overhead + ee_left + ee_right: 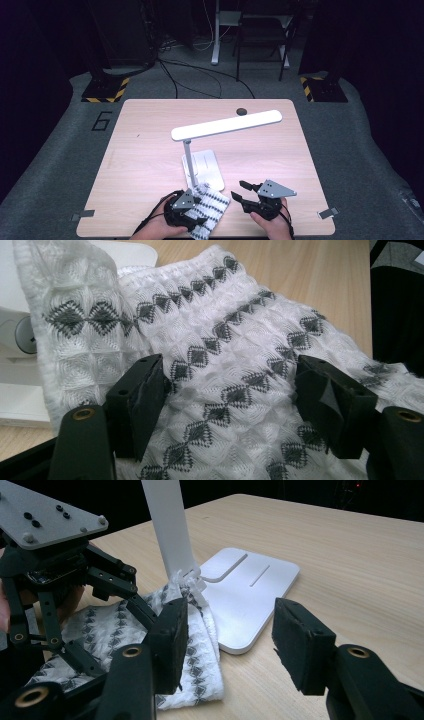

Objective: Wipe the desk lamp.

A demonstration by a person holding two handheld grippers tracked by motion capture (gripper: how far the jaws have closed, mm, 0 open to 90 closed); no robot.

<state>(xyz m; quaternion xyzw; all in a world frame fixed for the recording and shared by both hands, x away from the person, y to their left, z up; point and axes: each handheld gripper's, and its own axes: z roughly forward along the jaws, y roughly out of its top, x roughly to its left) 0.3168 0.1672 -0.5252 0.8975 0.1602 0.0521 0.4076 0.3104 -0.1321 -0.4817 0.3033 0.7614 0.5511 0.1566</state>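
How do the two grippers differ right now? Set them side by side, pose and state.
The left gripper is down on the patterned cloth, its open jaws straddling the weave; the right gripper has nothing between its jaws. The left gripper sits against the lamp base; the right gripper stands off to the side of it on bare table. Both are hand-held, black, with jaws apart.

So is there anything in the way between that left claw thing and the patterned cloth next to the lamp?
Nothing visible. The left gripper is right over the cloth, its open jaws on either side of the weave with no object between. The lamp's base lies behind the cloth, whose far edge bunches against the lamp.
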